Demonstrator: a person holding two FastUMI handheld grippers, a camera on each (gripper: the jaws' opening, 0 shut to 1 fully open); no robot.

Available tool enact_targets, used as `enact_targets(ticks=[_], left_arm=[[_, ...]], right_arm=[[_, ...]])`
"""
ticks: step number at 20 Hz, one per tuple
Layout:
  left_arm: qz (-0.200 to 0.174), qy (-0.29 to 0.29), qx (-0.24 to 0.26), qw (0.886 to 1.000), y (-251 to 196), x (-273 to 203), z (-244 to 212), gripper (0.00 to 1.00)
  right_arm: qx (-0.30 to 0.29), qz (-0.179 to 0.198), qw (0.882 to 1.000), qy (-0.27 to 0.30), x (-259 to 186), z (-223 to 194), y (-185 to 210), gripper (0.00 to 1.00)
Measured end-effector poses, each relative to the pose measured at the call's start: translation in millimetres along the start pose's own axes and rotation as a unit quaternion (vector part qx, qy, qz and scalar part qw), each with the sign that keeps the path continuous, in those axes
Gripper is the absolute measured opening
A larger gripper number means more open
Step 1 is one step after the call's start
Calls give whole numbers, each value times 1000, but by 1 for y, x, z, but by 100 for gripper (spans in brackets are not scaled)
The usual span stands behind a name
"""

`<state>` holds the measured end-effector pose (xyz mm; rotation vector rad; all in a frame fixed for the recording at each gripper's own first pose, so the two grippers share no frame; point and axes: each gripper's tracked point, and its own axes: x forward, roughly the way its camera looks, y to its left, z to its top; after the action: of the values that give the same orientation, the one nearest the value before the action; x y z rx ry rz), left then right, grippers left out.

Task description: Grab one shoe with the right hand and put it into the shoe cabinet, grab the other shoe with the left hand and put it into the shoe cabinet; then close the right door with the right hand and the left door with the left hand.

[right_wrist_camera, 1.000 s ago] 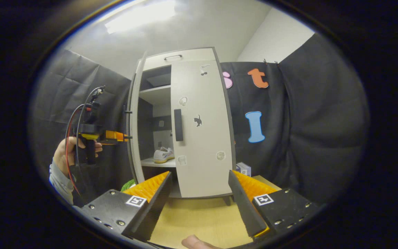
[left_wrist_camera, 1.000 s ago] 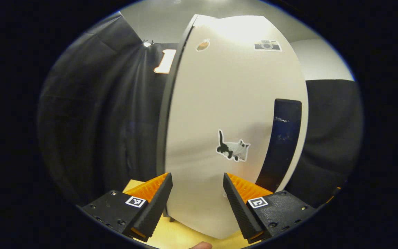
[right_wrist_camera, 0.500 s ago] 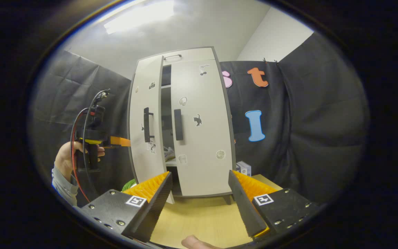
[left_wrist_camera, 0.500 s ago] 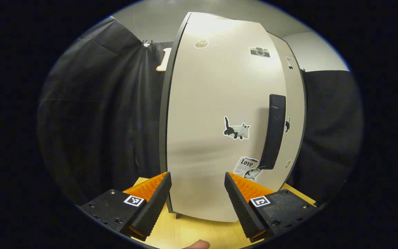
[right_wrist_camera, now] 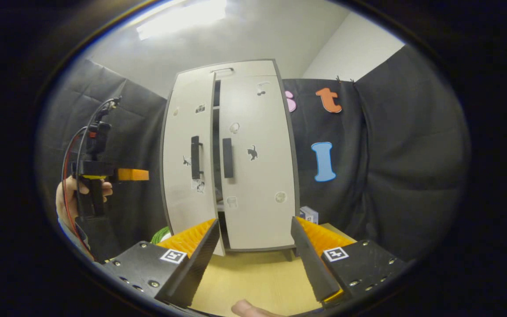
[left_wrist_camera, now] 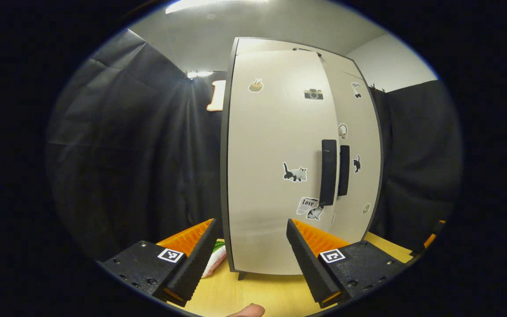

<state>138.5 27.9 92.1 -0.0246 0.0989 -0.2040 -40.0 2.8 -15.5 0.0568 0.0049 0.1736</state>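
We hold the left gripper (left_wrist_camera: 249, 259) spread wide and empty, off the face of the shoe cabinet (left_wrist_camera: 280, 176), whose left door (right_wrist_camera: 187, 163) stands a narrow crack short of shut while its right door (right_wrist_camera: 258, 163) lies flush. Our right gripper (right_wrist_camera: 253, 259) is likewise parted and holds nothing, farther back from the cabinet over the worktop (right_wrist_camera: 258, 281). We cannot see the shoes behind the doors.
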Motion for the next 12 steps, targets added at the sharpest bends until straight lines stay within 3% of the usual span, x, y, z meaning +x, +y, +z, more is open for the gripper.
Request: enact_targets(ticks=[4, 7, 11, 12], left_arm=[[-15, -8, -14, 1000, -11, -12, 0, 94], [-18, -16, -24, 999, -15, -18, -1, 97], [11, -10, -35, 999, -9, -28, -13, 97], [11, -7, -37, 999, -11, -31, -16, 93]], right_arm=[[2, -5, 1000, -2, -2, 2, 4, 97], [-5, -5, 1000, -5, -2, 9, 6, 97], [-10, -8, 1000, -10, -3, 18, 10, 97], [-12, -6, 1000, -10, -2, 20, 13, 97]])
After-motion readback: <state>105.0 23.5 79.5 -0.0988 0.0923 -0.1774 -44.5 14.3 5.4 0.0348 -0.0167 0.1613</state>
